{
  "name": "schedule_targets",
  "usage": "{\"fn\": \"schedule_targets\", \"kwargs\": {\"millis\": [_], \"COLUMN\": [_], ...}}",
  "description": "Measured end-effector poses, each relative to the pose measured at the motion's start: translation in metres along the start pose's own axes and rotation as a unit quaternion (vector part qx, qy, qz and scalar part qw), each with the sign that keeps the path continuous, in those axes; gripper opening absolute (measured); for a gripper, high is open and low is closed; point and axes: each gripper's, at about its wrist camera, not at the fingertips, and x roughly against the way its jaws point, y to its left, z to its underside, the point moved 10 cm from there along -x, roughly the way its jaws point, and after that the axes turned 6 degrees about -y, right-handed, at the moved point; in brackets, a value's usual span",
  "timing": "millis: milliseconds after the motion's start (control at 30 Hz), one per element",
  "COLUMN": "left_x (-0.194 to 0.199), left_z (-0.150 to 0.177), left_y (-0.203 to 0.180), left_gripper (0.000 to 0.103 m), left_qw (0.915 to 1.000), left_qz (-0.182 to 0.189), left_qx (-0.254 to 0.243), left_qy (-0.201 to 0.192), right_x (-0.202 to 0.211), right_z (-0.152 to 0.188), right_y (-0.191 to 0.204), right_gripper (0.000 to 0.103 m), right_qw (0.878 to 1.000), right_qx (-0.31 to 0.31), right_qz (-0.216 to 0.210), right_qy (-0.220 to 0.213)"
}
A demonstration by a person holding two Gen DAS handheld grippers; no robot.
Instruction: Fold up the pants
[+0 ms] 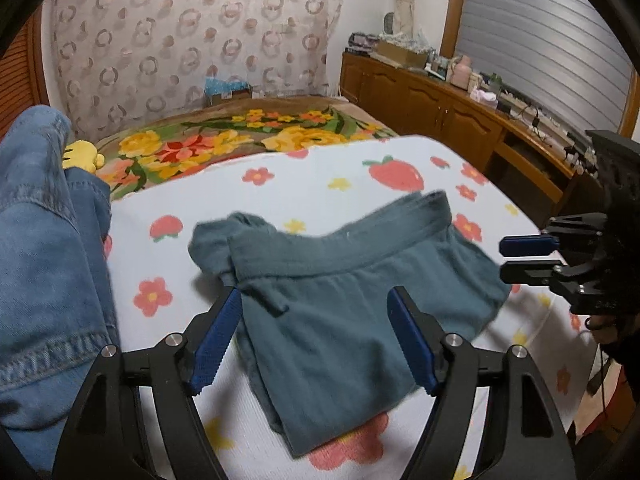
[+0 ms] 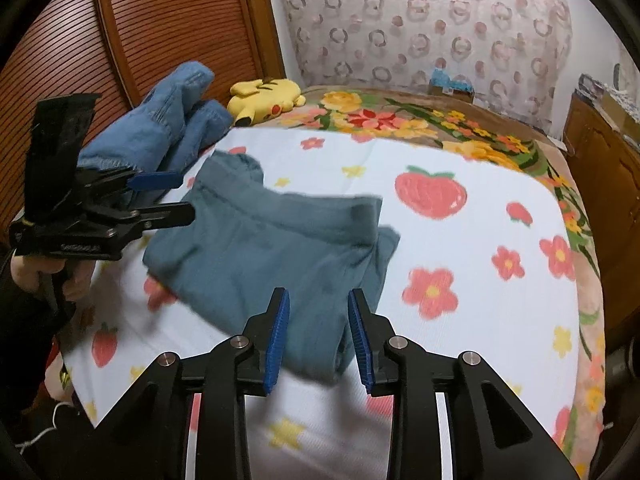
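The teal-grey pants point(image 1: 332, 300) lie folded in a compact bundle on the white strawberry-and-flower blanket point(image 1: 312, 184); they also show in the right wrist view point(image 2: 264, 248). My left gripper point(image 1: 316, 320) is open and empty, just above the near side of the bundle; it also shows in the right wrist view point(image 2: 180, 196) at the bundle's left edge. My right gripper point(image 2: 318, 312) is open and empty over the bundle's near edge; it also shows in the left wrist view point(image 1: 504, 258) beside the bundle's right edge.
Blue denim jeans point(image 1: 48, 248) lie piled at the bed's left side, also in the right wrist view point(image 2: 168, 120). A yellow plush toy point(image 2: 264, 94) sits behind them on a floral blanket point(image 2: 400, 120). A cluttered wooden sideboard point(image 1: 460, 108) runs along the right wall.
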Motion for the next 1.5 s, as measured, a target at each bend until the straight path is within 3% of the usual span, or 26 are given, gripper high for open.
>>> {"fn": "schedule_targets", "kwargs": {"millis": [233,500,667,1200,1267,1433,1500], "left_x": [-0.009,-0.016,-0.017,-0.019,-0.019,-0.021,-0.022], "left_z": [0.02,0.029,0.032,0.032,0.032,0.034,0.034], "left_y": [0.005,0.01,0.011,0.009,0.009,0.009,0.009], "left_gripper": [0.076,0.076,0.076,0.076,0.077,0.078,0.08], "left_qw": [0.9997,0.999,0.9991,0.9992,0.9992,0.9991,0.999], "left_qz": [-0.007,-0.021,-0.018,-0.011,-0.011,-0.014,-0.014], "left_qx": [-0.002,-0.003,-0.001,0.004,0.005,0.004,0.004], "left_qy": [0.025,0.039,0.039,0.038,0.038,0.04,0.041], "right_x": [0.0,-0.005,-0.002,0.025,0.028,0.02,0.013], "right_z": [0.026,0.026,0.029,0.022,0.018,0.009,0.002], "right_y": [-0.003,-0.003,-0.003,-0.022,-0.024,-0.022,-0.02], "right_gripper": [0.032,0.032,0.009,0.008,0.009,0.031,0.034], "right_qw": [1.0,1.0,1.0,0.999,0.999,0.999,0.999], "right_qx": [-0.016,-0.017,-0.001,-0.033,-0.035,-0.038,-0.035], "right_qz": [0.007,0.008,0.005,0.003,0.007,0.013,0.011], "right_qy": [0.022,0.023,0.023,0.005,0.001,0.007,0.007]}}
